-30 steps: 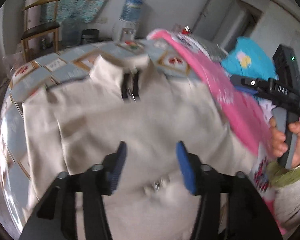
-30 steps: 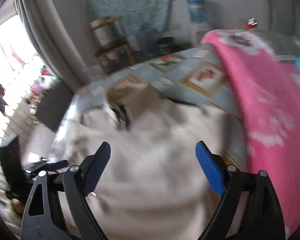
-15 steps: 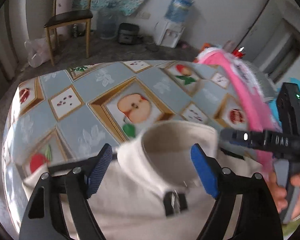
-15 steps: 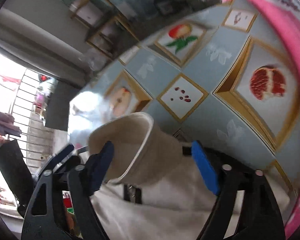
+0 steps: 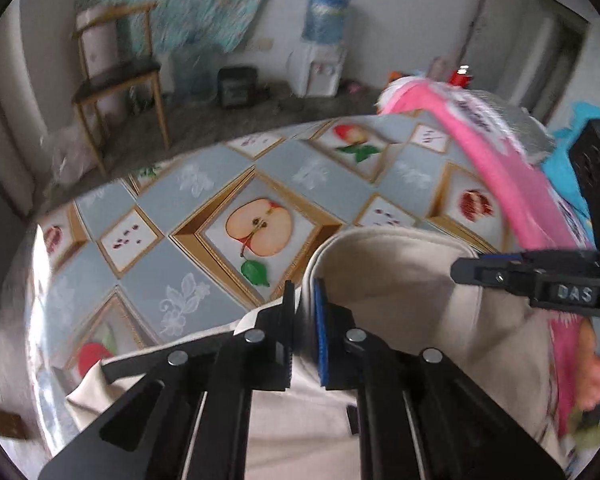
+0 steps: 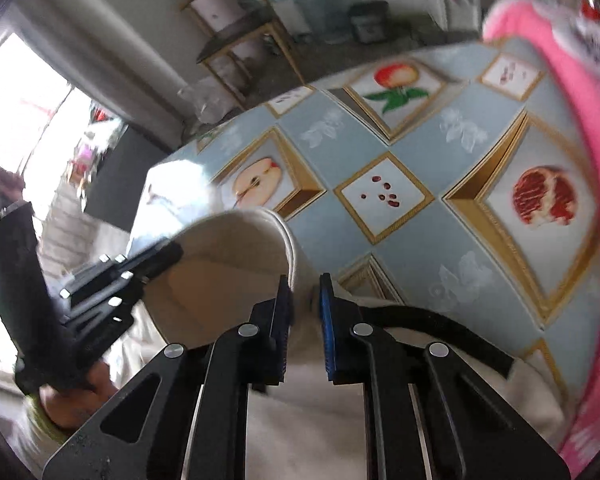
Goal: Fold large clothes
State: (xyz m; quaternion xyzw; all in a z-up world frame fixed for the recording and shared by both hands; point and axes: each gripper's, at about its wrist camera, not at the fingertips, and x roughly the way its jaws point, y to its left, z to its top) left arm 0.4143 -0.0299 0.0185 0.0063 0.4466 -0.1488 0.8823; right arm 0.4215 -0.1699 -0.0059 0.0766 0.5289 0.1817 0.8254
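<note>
A beige jacket (image 5: 300, 420) lies on the fruit-patterned tablecloth (image 5: 204, 196), its stand-up collar (image 5: 400, 280) toward the far edge. My left gripper (image 5: 304, 292) is closing its jaws on the collar's left rim, with fabric pinched between the blue pads. In the right wrist view the same collar (image 6: 228, 264) stands open like a cup. My right gripper (image 6: 305, 292) is closing its jaws on the collar's right rim, cloth between them. Each gripper shows in the other's view: the right gripper (image 5: 480, 270) and the left gripper (image 6: 156, 256), each in a hand.
A pink patterned garment (image 5: 500, 168) is piled along the table's right side, with blue cloth (image 5: 580, 120) behind it. Beyond the far edge stand a wooden chair (image 5: 116, 76) and a water dispenser (image 5: 320, 68). Black trim (image 6: 440, 320) runs along the jacket at right.
Both grippers moved forward from over the jacket's body to its collar. Their jaws, wide apart before, have closed on the collar's two sides.
</note>
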